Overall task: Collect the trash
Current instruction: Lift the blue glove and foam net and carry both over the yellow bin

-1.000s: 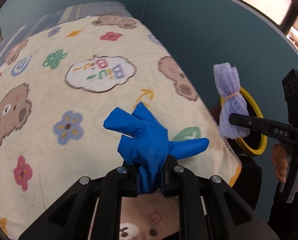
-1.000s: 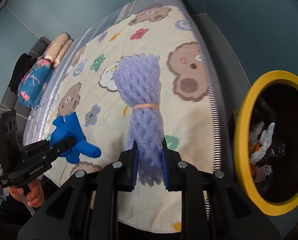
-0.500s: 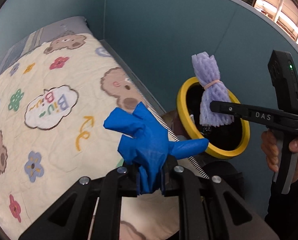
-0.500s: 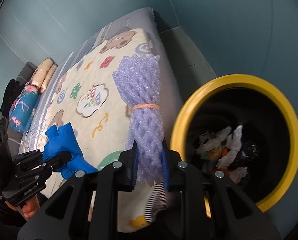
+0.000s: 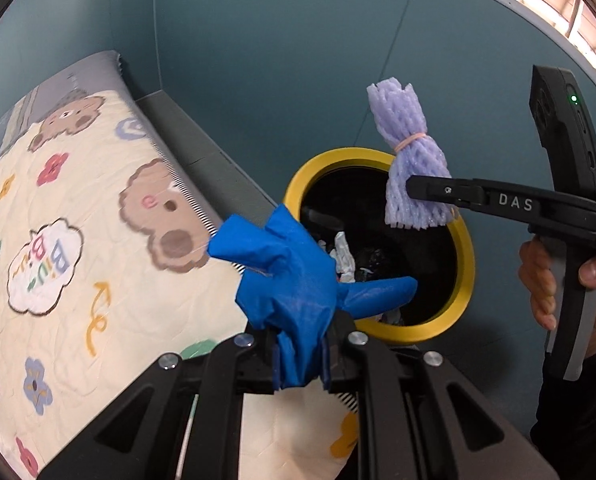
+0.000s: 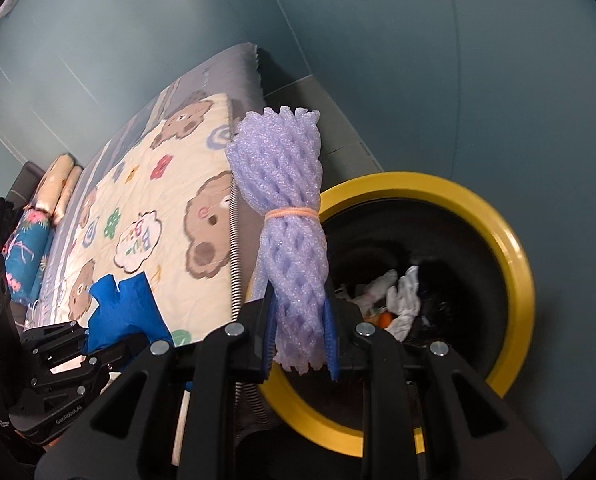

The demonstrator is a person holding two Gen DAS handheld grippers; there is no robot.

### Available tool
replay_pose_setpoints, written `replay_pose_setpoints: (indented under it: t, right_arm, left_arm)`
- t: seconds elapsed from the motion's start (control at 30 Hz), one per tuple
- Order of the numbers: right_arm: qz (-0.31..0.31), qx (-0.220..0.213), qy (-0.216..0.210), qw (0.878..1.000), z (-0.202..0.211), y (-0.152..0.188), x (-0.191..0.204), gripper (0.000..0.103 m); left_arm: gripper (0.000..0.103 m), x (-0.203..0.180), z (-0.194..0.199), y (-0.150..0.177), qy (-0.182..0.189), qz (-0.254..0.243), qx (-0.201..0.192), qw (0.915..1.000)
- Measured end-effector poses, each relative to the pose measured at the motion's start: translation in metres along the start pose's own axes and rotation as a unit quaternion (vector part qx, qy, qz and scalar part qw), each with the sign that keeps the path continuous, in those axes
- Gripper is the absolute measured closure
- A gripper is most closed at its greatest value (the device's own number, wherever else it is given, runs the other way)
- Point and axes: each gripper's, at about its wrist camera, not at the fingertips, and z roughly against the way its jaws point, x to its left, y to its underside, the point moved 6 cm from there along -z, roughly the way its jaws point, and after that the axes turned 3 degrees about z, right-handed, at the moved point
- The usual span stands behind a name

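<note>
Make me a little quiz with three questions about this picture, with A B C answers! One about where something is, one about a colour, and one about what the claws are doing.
1. Where is the trash bin?
A. On top of the bed
B. On the floor beside the bed
C. Hanging on the wall

2. What colour is the bin's rim?
A. Yellow
B. Red
C. White

3. What is the left claw doing?
A. Hanging open with nothing in it
B. Pinching the purple foam net
C. Pinching the blue glove

Answers:
1. B: the bin stands low next to the edge of the bear quilt.
2. A: a yellow ring runs round the dark opening.
3. C: the blue glove is squeezed between its two fingers, while the right claw pinches the purple foam net.
</note>
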Motion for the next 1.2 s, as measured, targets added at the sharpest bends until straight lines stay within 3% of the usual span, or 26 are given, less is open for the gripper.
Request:
replay_pose_setpoints:
  t: [0.43, 0.7, 1.2]
  right_arm:
    - [-0.012, -0.005, 0.033, 0.999, 0.003, -0.011, -0.038, 0.083]
    - [-0.010, 0.005, 0.041, 0.999, -0.009, -0.015, -0.050, 0.083]
    - [-0.022, 0.066, 0.060, 0.996, -0.054, -0.009, -0.065, 0.083]
  left_arm:
    - [0.091, -0.028, -0.044, -0.021, 0.019, -0.003, 0.026, 0.9995]
    - [0.091, -0.037, -0.068, -0.028, 0.012, -0.006, 0.042, 0.9990]
    - [0.090, -0.045, -0.120, -0.016, 0.036, 0.033, 0.112, 0.9925]
